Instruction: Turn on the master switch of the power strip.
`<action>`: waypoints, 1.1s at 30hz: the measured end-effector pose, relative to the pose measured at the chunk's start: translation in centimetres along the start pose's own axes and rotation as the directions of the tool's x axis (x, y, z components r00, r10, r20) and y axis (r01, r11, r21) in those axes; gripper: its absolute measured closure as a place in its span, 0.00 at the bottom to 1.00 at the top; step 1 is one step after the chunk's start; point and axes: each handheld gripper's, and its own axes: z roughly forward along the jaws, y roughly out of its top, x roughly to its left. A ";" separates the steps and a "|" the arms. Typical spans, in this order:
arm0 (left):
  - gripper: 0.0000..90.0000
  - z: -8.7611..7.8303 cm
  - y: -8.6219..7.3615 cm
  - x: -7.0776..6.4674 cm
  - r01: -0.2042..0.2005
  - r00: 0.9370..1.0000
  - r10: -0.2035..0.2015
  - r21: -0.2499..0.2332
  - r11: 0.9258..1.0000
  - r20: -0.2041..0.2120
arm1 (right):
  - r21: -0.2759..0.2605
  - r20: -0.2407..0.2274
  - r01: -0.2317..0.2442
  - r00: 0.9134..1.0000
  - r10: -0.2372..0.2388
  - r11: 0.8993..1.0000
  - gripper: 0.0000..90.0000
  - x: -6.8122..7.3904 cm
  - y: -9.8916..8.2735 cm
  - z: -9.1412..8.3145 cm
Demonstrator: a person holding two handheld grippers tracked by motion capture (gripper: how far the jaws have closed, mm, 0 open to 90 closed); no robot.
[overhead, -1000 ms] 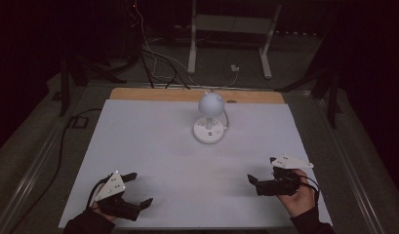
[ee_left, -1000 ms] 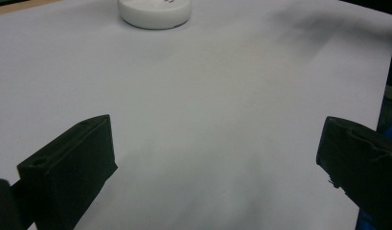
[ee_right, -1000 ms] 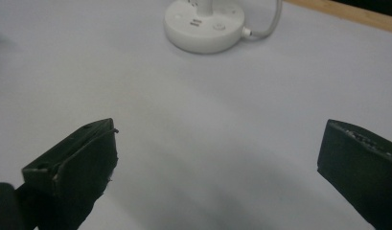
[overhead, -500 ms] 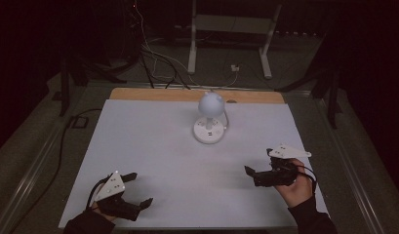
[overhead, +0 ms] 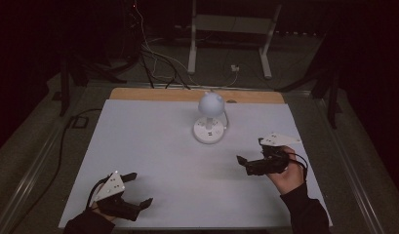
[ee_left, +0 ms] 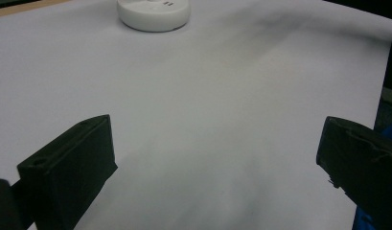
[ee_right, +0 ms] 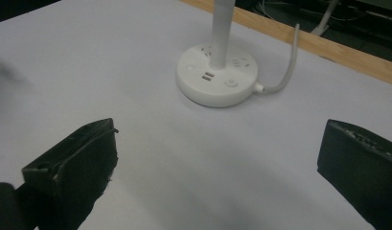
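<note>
We see the white desk lamp (overhead: 210, 122) standing near the table's (overhead: 153, 146) far edge (cord trailing behind). Our right gripper (overhead: 250, 155) hovers just off its base, jaws spread wide; our left gripper (overhead: 138, 190), jaws also apart, sits by the near left corner.

Dim room — soft, grainy pictures.

The lamp (overhead: 209, 122) is set on the table (overhead: 153, 146) just behind its middle, near the far edge, with its base (ee_right: 217, 80) flat on the surface and its cable (ee_right: 284, 67) led off toward that far edge. The left gripper (overhead: 133, 191) is held at the near left corner, the right gripper (overhead: 246, 152) near the right edge, in front and to the right of the lamp, well apart from it.
</note>
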 end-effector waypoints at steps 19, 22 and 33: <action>0.00 0.0 0.0 0.0 -0.002 1.000 0.002 -0.003 1.000 0.003 | 0.005 -0.038 0.037 0.999 -0.036 0.999 0.00 0.8 2.1 3.8; 0.00 -0.1 0.0 0.0 -0.003 1.000 0.003 -0.004 1.000 0.003 | 0.007 -0.045 0.036 0.998 -0.035 0.999 0.00 0.8 2.3 4.6; 0.00 -0.1 0.0 -0.1 -0.002 1.000 0.002 -0.006 1.000 0.005 | 0.010 -0.059 0.044 0.997 -0.043 0.999 0.00 0.6 2.6 7.0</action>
